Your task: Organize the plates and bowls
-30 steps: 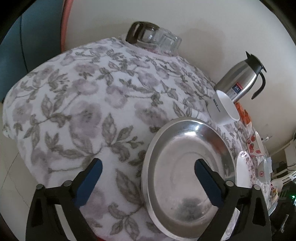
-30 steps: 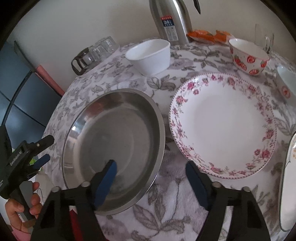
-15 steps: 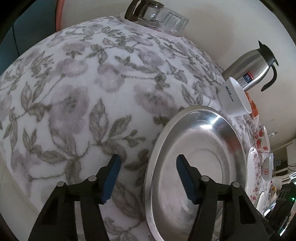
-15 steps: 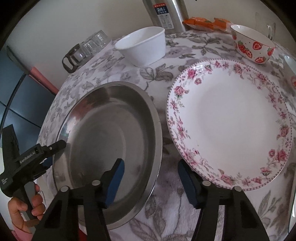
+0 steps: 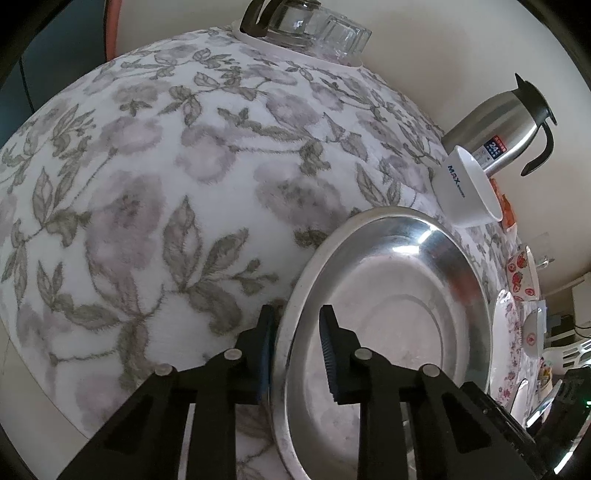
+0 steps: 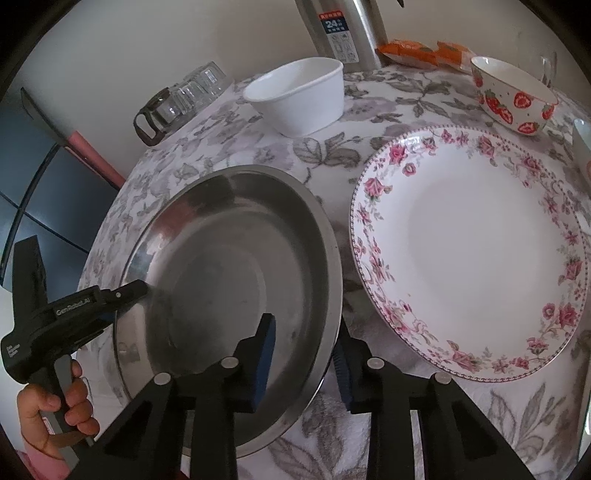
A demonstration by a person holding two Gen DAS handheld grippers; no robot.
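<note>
A steel plate [image 5: 406, 314] [image 6: 229, 258] lies on the flowered tablecloth [image 5: 166, 166]. My left gripper [image 5: 297, 332] straddles its left rim: the outer pad sits at the edge and the inner pad over the sloping wall. Its jaws are closing, with a gap still showing on the inner side. My right gripper [image 6: 304, 347] straddles the near right rim the same way, jaws closing, the outer pad at the edge. A white plate with pink flowers [image 6: 472, 251] lies just right of the steel plate. Behind stand a white bowl [image 6: 299, 96] and a strawberry bowl [image 6: 513, 96].
A steel thermos jug [image 5: 502, 133] and an orange packet [image 6: 421, 50] stand at the back by the wall. Upturned glasses on a tray [image 5: 306, 26] sit at the far left corner. A person's hand [image 6: 55, 417] holds the left gripper's handle beyond the table's edge.
Both grippers' jaws have narrowed from wide open around the steel plate's rim. The left gripper has come down and in, onto the plate's left rim. The right gripper has stayed in place.
</note>
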